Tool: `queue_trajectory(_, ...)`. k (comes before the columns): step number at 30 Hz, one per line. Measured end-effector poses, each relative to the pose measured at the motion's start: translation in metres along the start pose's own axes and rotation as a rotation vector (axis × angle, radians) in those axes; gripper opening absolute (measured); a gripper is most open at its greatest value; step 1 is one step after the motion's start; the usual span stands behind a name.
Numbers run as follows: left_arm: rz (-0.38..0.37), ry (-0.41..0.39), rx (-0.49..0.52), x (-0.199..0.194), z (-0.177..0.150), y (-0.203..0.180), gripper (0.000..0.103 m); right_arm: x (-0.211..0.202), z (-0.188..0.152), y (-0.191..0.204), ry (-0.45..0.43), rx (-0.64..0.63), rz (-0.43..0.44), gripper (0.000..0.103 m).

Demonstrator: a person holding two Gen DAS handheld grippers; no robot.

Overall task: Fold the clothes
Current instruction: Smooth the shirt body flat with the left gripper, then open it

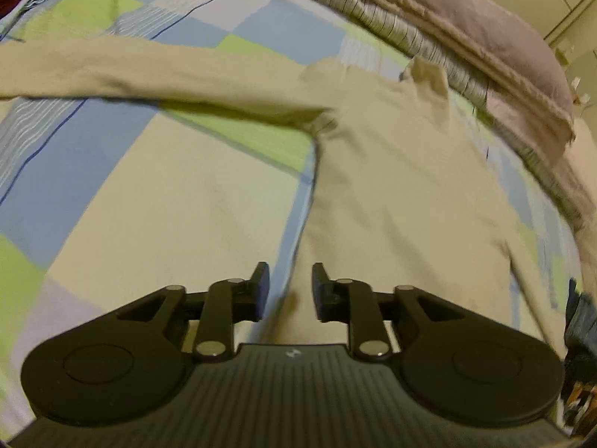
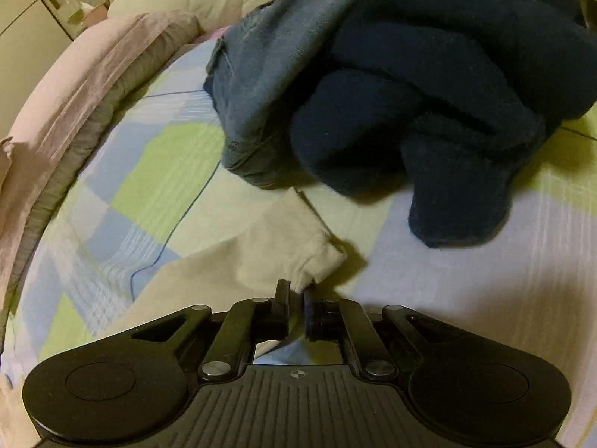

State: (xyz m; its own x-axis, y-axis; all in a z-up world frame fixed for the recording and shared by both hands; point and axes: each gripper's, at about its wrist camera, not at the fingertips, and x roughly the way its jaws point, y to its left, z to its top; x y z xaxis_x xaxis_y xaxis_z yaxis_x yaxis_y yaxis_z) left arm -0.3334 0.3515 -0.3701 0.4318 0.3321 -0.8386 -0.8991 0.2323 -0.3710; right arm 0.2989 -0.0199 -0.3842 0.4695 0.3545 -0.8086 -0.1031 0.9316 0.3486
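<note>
The cream shirt (image 1: pixel 391 171) lies flat on the checked sheet (image 1: pixel 112 194). Right gripper (image 2: pixel 296 304) pinches 1 sleeve cuff (image 2: pixel 317 261); left gripper (image 1: pixel 290 291) is released. Fold sleeve inward w/ slow pull, keep cloth smooth.

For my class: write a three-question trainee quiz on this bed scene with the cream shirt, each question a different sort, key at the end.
1. True or false: the left claw is clamped on the cream shirt.
2. Multiple choice: what does the right claw pinch? A) the dark blue garment B) the cream shirt's sleeve cuff C) the pink blanket
3. Fill in: the shirt lies flat on a ____ bedsheet.

Key: 1 false, its jaws stand apart over the fabric; 2 B; 3 patchwork (blue, green and cream squares).
</note>
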Motion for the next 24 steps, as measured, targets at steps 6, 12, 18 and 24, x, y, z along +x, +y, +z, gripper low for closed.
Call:
queue_trajectory(6, -0.041, 0.069, 0.002, -0.023, -0.033, 0.024, 0.029, -0.06, -0.061, 0.039, 0.152, -0.258, 0.24, 0.053)
queue_trajectory(12, -0.129, 0.161, -0.051, -0.035, -0.074, 0.046, 0.035, -0.105, -0.185, 0.067, 0.532, -0.477, 0.508, 0.053)
queue_trajectory(18, -0.233, 0.201, -0.088, -0.03, -0.099, 0.057, 0.022, -0.104, -0.247, 0.063, 0.617, -0.456, 0.52, 0.052)
queue_trajectory(24, -0.332, 0.131, -0.034, -0.06, -0.094, 0.061, 0.001, -0.135, -0.24, 0.064, 0.57, -0.428, 0.488, 0.002)
